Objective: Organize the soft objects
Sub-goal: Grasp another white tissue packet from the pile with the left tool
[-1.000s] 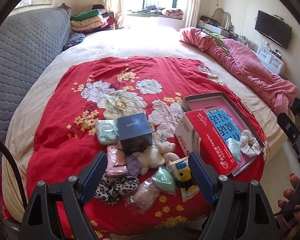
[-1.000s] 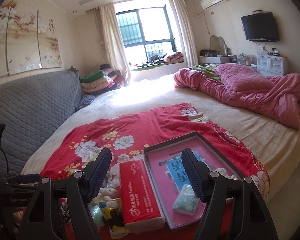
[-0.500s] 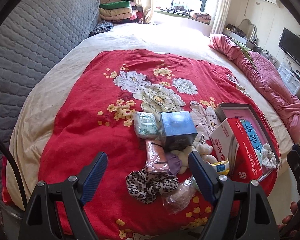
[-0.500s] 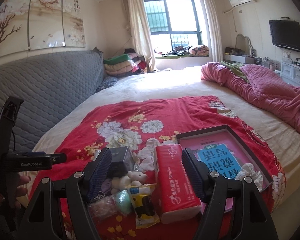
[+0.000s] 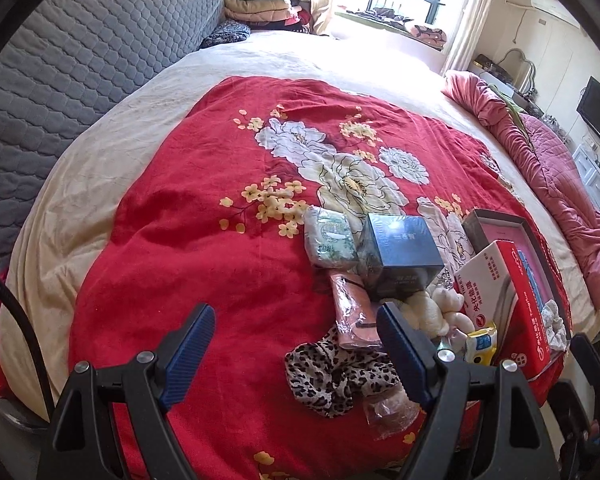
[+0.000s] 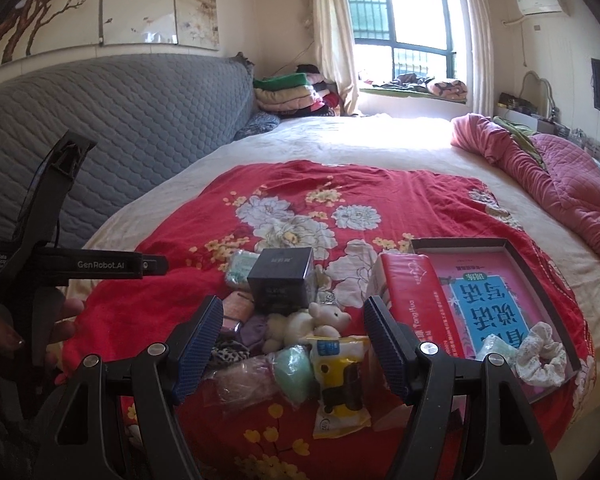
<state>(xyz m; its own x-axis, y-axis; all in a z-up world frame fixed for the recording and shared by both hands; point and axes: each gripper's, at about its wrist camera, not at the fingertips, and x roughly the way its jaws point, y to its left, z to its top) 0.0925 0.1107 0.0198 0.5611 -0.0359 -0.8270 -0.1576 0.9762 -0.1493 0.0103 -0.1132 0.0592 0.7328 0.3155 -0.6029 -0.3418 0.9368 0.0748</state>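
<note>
Nearest us, our left hand-held gripper [image 5: 292,344] and right hand-held gripper [image 6: 294,344] both hang wide open with nothing gripped. Just past the left one lies the leopard-print scrunchie [image 5: 332,376] on the red floral blanket [image 5: 204,208]. Between the right one's fingers from its own camera we see a clear bag [image 6: 240,384], a mint sponge [image 6: 296,368] and a yellow packet [image 6: 338,380], none touched. Just beyond sits the white plush toy [image 6: 304,322], then the dark box [image 6: 282,280]. To the right, the open tray [image 6: 540,260] holds a book [image 6: 488,308], a white lace scrunchie [image 6: 540,356] and a small tissue pack [image 6: 494,348]; a red tissue box [image 6: 412,300] leans on its edge.
</note>
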